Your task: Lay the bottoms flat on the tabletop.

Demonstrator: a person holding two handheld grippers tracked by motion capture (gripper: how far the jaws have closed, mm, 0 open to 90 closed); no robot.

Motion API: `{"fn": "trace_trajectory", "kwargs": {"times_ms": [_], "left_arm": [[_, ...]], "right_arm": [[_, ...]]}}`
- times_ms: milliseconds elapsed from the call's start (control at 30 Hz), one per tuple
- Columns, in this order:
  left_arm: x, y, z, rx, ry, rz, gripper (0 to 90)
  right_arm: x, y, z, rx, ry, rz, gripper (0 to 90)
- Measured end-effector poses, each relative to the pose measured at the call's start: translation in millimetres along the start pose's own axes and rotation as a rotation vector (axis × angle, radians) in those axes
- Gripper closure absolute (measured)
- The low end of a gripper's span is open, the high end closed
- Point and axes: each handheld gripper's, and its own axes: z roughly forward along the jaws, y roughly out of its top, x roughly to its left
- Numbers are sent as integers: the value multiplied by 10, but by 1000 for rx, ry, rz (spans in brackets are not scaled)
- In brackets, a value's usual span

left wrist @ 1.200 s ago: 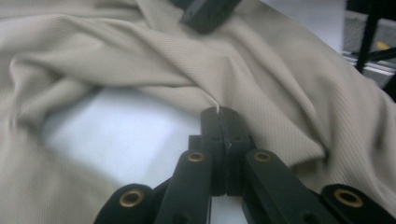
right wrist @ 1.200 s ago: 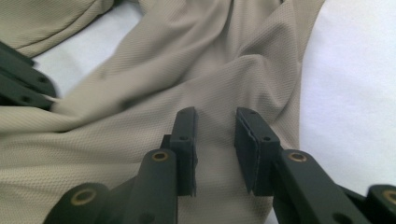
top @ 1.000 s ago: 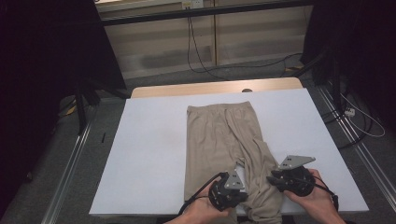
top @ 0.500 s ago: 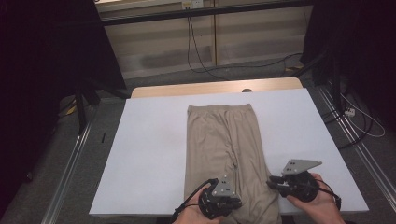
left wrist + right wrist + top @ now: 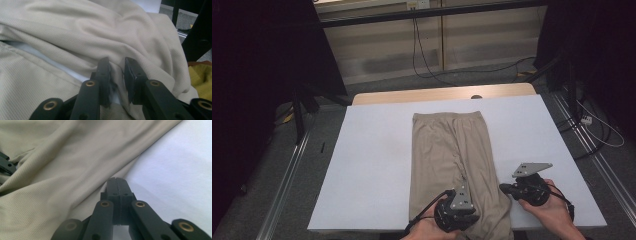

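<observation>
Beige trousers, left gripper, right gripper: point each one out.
beige trousers (image 5: 442,150), high view, flat upper leg cloth.
left gripper (image 5: 117,68), left gripper view, between its jaws.
right gripper (image 5: 117,181), right gripper view, tips of its shut jaws.

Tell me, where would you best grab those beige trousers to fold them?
Probably at the near leg ends. The trousers lie flat and lengthwise on the table, waistband far, so their hems face the person. Come in low from the near edge and pinch one layered corner each with the left gripper and right gripper.

One pair of beige trousers (image 5: 452,165), one white table (image 5: 372,165), two handheld grippers, left gripper (image 5: 460,216) and right gripper (image 5: 507,189), two hands, left hand (image 5: 427,231), right hand (image 5: 552,212).
</observation>
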Motion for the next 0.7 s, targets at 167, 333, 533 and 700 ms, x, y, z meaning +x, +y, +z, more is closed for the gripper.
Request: {"fn": "trace_trajectory", "kwargs": {"times_ms": [167, 333, 533, 700], "left_arm": [[23, 5, -31, -25, 9, -45, 739], [70, 45, -63, -42, 42, -45, 704], [52, 55, 25, -17, 32, -20, 712], [64, 98, 95, 2, 38, -25, 845]], "right_arm": [[-14, 14, -30, -29, -7, 24, 861], [-22, 77, -22, -60, -17, 40, 720], [31, 65, 100, 3, -25, -4, 886], [-33, 50, 23, -24, -45, 28, 899]]}}
